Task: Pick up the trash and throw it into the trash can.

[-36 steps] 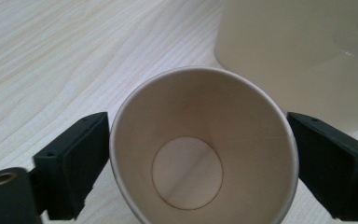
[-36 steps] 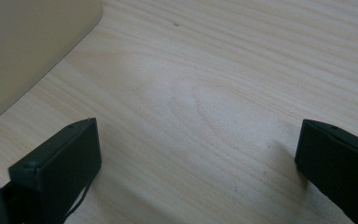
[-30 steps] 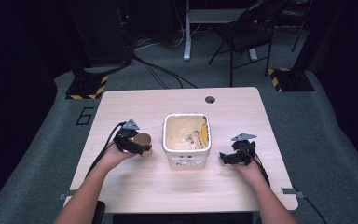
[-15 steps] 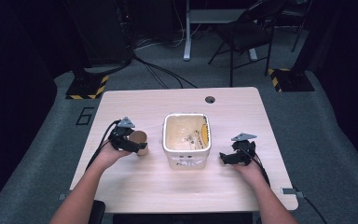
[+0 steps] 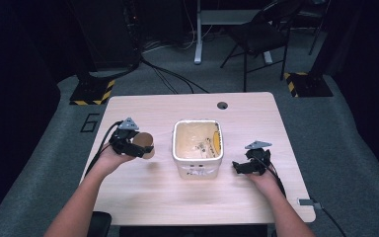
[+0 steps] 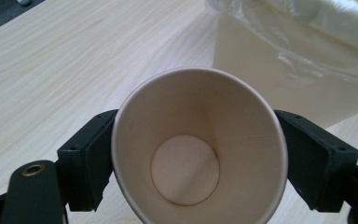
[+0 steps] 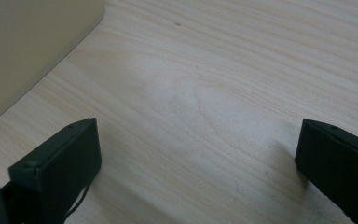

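Observation:
My left gripper [image 5: 138,148] is shut on a brown paper cup [image 5: 144,143], held a little above the table left of the white bin [image 5: 198,165]. In the left gripper view the empty cup [image 6: 198,149] faces the camera, its mouth squeezed between the two jaws, with the bin's lined wall [image 6: 279,60] behind it. My right gripper [image 5: 241,167] stands open low over the table right of the bin, nothing between its fingers [image 7: 60,168]. The bin holds a plastic liner and some scraps.
The wooden table [image 5: 148,197] has a cable hole [image 5: 222,105] at its far edge. Beyond it stand a chair [image 5: 261,34], a desk leg and black cables on grey carpet. Bare wood lies in front of the bin.
My left gripper with the cup has drifted slightly left and lifted a little away from the bin. The right gripper has stayed put.

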`<move>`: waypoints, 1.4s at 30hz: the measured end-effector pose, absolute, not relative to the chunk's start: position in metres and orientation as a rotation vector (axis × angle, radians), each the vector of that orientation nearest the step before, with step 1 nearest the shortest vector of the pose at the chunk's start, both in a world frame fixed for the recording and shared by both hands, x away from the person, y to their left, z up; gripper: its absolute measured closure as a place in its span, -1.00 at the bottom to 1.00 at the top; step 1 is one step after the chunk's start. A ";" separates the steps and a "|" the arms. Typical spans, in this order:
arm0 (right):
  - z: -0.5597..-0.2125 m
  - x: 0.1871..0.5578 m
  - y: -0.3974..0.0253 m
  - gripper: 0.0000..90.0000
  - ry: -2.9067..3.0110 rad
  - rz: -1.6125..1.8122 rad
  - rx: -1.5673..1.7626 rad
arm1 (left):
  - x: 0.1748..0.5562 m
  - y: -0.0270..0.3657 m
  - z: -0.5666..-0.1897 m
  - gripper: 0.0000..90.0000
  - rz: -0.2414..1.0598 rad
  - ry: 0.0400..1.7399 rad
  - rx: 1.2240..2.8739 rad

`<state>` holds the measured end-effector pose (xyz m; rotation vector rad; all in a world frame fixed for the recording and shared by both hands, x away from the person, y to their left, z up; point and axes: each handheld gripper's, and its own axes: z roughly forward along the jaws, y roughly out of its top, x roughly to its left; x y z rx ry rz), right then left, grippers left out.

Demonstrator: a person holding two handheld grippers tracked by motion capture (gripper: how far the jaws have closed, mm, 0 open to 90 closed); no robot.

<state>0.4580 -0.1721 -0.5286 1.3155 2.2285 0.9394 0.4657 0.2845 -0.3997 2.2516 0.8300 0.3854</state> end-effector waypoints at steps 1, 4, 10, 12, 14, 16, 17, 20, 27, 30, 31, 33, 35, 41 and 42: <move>-0.529 0.458 -0.172 -1.00 2.231 0.940 1.314 | 0.466 0.284 -0.397 -0.59 0.387 0.827 2.255; -0.529 0.458 -0.172 -1.00 2.230 0.940 1.314 | 0.466 0.282 -0.388 -0.59 0.385 0.822 2.250; -0.529 0.458 -0.172 -1.00 2.230 0.941 1.314 | 0.466 0.278 -0.374 -0.59 0.385 0.803 2.253; -0.529 0.458 -0.172 -1.00 2.233 0.940 1.311 | 0.467 0.276 -0.369 -0.59 0.387 0.796 2.257; -0.529 0.458 -0.172 -1.00 2.232 0.941 1.313 | 0.467 0.274 -0.365 -0.59 0.379 0.788 2.265; -0.529 0.458 -0.172 -1.00 2.230 0.941 1.314 | 0.467 0.273 -0.363 -0.59 0.382 0.786 2.264; -0.529 0.458 -0.172 -1.00 2.231 0.941 1.315 | 0.468 0.271 -0.360 -0.59 0.382 0.778 2.271; -0.529 0.458 -0.172 -1.00 2.233 0.940 1.311 | 0.469 0.268 -0.354 -0.59 0.372 0.766 2.271; -0.529 0.458 -0.172 -1.00 2.233 0.940 1.311 | 0.470 0.261 -0.343 -0.59 0.369 0.743 2.277; -0.529 0.458 -0.172 -1.00 2.230 0.941 1.315 | 0.471 0.257 -0.337 -0.59 0.368 0.729 2.273; -0.529 0.458 -0.172 -1.00 2.230 0.941 1.315 | 0.471 0.257 -0.337 -0.59 0.368 0.729 2.273; -0.529 0.458 -0.172 -1.00 2.233 0.940 1.310 | 0.471 0.255 -0.335 -0.59 0.360 0.729 2.276; -0.529 0.458 -0.172 -1.00 2.232 0.940 1.313 | 0.471 0.251 -0.332 -0.59 0.361 0.720 2.286; -0.529 0.458 -0.172 -1.00 2.234 0.939 1.308 | 0.472 0.245 -0.325 -0.59 0.375 0.704 2.293; -0.529 0.458 -0.172 -1.00 2.235 0.940 1.306 | 0.472 0.244 -0.324 -0.59 0.377 0.700 2.294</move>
